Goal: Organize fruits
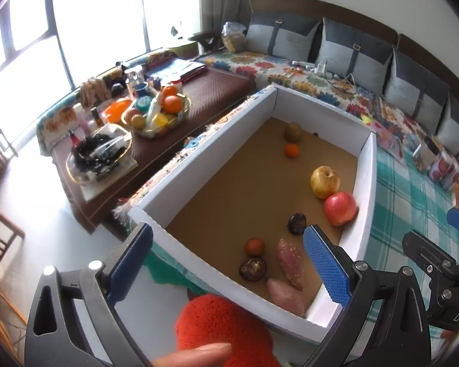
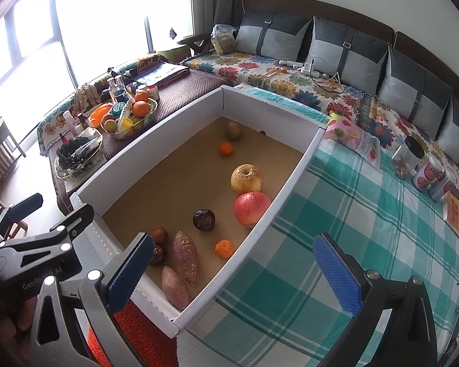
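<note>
The left gripper (image 1: pixel 232 263) hangs spread wide and empty over the near end of the box (image 1: pixel 198 159), its right finger (image 1: pixel 327 266) above the near right corner. A red cushion (image 1: pixel 220 330) lies below it. The right gripper (image 2: pixel 235 272) is also spread and empty, straddling the box's right wall, with the checked cloth (image 2: pixel 367 223) beneath its right finger.

Inside on the brown floor lie 2 sweet potatoes (image 2: pixel 185 257), 2 dark wrinkled fruits (image 2: pixel 204 219), 3 small oranges (image 2: pixel 224 249), a red apple (image 2: pixel 251 208) against the right wall, a wrinkled yellow apple (image 2: pixel 246 179) touching it, and a brownish-green fruit (image 2: pixel 234 130) at the far end.

Beyond, a table (image 1: pixel 205 91) carries a bowl (image 1: pixel 156 116) of oranges and bottles.
</note>
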Demonstrator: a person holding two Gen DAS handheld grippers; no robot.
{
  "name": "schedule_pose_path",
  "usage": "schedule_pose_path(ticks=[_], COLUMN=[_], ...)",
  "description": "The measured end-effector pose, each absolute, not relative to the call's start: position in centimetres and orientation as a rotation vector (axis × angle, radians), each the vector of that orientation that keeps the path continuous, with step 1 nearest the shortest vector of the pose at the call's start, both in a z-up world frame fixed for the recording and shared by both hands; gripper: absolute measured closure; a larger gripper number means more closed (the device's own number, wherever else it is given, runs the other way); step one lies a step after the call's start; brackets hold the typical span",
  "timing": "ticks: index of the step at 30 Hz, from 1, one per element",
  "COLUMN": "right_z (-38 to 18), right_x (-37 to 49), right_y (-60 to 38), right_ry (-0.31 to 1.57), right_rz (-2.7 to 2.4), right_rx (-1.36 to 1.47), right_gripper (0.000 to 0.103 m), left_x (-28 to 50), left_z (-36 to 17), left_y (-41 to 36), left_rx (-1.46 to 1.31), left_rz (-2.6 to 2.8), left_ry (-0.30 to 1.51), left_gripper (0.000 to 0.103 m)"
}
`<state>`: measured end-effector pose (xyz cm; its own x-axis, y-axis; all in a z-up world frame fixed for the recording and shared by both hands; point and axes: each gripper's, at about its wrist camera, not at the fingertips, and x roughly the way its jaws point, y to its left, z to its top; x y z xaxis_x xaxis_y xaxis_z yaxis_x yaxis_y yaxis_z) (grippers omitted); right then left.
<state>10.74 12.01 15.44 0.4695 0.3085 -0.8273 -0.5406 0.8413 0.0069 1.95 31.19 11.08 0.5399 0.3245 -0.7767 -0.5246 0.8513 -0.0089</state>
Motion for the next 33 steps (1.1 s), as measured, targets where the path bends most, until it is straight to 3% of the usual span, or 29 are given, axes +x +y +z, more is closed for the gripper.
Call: schedule_pose_path(ticks=[33], right_z=[14.9], right_x=[10.6], right_y=[14.0], right_ry=[0.96], right_rz=[0.556], right_rx=[-0.302], right_gripper=[0.0], left_x=[1.4], left_z=[10.8], left_y=[31.9], left_rx=[-0.247], left_rz=[0.526], left_ry=[0.88], left_gripper=[0.003])
